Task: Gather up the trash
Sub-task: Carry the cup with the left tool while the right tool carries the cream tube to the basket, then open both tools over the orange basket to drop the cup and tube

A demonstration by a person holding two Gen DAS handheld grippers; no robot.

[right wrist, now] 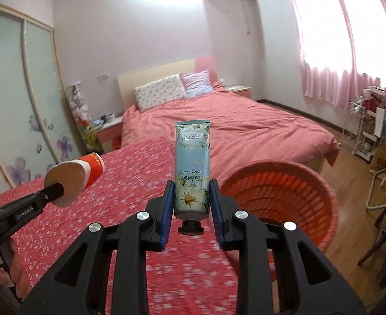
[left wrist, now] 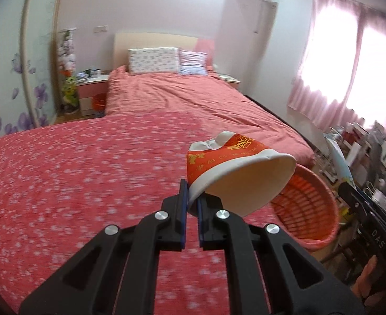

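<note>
My left gripper is shut on the rim of a crumpled red and white paper cup, which hangs above the flowered red cloth with its mouth toward the camera. The same paper cup shows at the left of the right wrist view, on the left gripper's tip. My right gripper is shut on a pale blue hand cream tube, held upright with its black cap down. An orange slatted basket stands at the right, just beyond the cup; the orange basket sits right of the tube.
A flowered red cloth covers the surface under both grippers. Behind it lies a bed with pink bedding and two pillows. A cluttered rack and a wooden floor are at the right, a wardrobe at the left.
</note>
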